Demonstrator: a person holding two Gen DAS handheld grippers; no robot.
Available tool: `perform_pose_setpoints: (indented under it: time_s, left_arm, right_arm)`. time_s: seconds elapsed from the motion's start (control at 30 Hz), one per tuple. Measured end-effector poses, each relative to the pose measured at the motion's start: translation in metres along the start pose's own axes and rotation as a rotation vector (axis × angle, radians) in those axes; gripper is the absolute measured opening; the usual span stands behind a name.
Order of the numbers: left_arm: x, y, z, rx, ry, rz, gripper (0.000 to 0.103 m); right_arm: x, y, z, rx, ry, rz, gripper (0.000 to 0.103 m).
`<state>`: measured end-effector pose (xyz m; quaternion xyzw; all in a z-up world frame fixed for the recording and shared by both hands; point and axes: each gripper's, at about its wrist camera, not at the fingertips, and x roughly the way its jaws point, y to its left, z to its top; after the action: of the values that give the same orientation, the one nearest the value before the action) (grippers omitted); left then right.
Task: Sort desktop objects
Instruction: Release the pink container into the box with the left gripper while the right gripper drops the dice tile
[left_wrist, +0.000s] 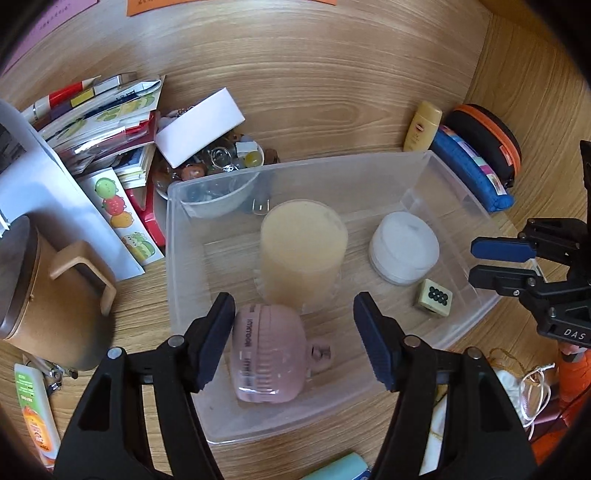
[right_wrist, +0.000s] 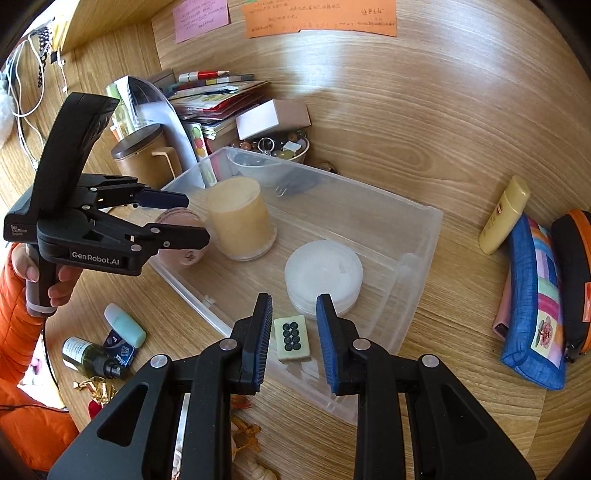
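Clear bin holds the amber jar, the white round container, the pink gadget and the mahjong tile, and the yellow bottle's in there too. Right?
Not quite. The yellow bottle stands outside the clear bin, on the desk beside the blue pouch, as the right wrist view shows. The amber jar, white round container, pink gadget and mahjong tile are inside.

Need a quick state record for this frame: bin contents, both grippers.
bin: clear plastic bin on wooden desk
contents: amber cylinder, white round jar, pink gadget, mahjong tile
left gripper: open, over the pink gadget, not pressing it
right gripper: jaws narrowly apart, empty, over the mahjong tile
outside bin: yellow bottle, blue pouch
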<state>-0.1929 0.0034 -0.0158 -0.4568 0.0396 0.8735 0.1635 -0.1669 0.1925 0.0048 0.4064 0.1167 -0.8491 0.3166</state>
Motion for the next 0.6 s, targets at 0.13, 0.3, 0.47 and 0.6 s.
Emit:
perform_pose_setpoints:
  time_s: [0.13, 0.3, 0.47, 0.6]
  left_arm:
    - [-0.004, -0.001, -0.002, -0.003, -0.006, 0.013, 0.066]
    - [-0.017, -0.004, -0.005, 0.006, -0.041, 0.052, 0.071]
    - [-0.036, -0.001, -0.010, -0.001, -0.087, 0.080, 0.076]
    - [-0.050, 0.002, -0.016, -0.015, -0.119, 0.096, 0.083]
  right_arm:
    - [0.001, 0.003, 0.002, -0.004, 0.001, 0.001, 0.022]
    - [0.000, 0.009, 0.004, -0.012, -0.003, -0.007, 0.023]
    - [-0.008, 0.016, 0.004, -0.027, -0.025, -0.037, 0.041]
    - [-0.021, 0.024, 0.003, -0.040, -0.064, -0.071, 0.054]
